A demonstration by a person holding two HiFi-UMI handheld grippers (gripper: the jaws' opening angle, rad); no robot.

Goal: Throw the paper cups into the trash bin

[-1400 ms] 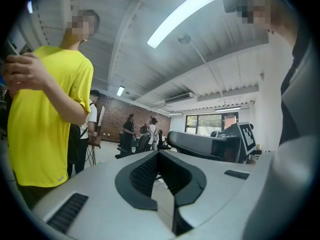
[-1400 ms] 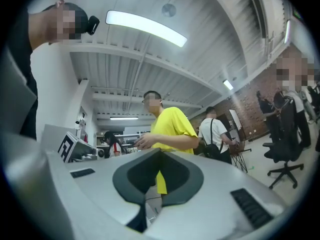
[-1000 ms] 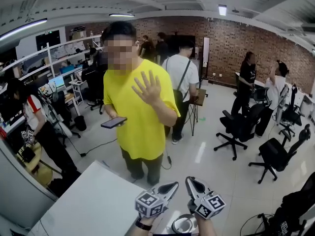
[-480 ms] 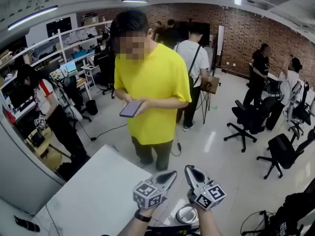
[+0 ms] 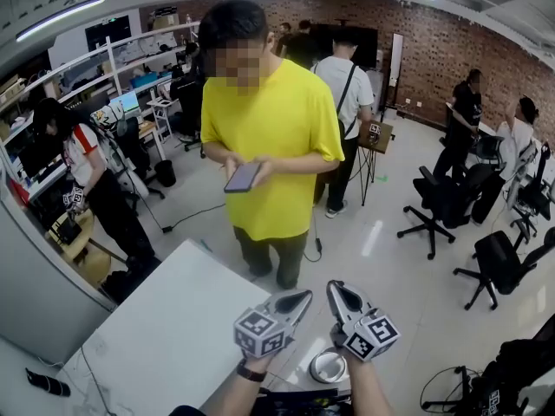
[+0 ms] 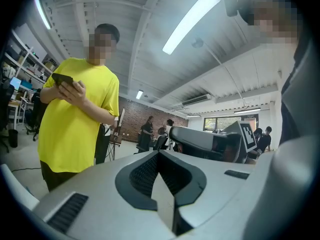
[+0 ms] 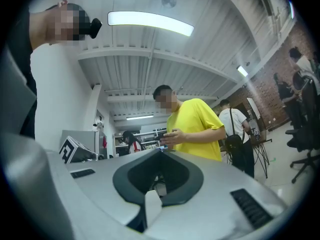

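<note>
1. Hold left gripper (image 5: pixel 305 298) and right gripper (image 5: pixel 335 289) level, jaws of each pressed together on nothing, just off the desk's (image 5: pixel 165 336) right edge.
2. No paper cups in any view; look lower to locate them.
3. Check round rimmed thing (image 5: pixel 328 367) beneath: bin or not, unclear.
4. Keep clear of person in yellow (image 5: pixel 273 137).

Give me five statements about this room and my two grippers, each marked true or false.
1. The person in the yellow shirt holds a phone. True.
2. The right gripper grips something. False: its jaws are together with nothing between them.
3. The white table lies at the lower left of the head view. True.
4. The left gripper has its jaws wide apart. False: they are together and empty.
5. The back wall is painted green. False: it is red brick.
</note>
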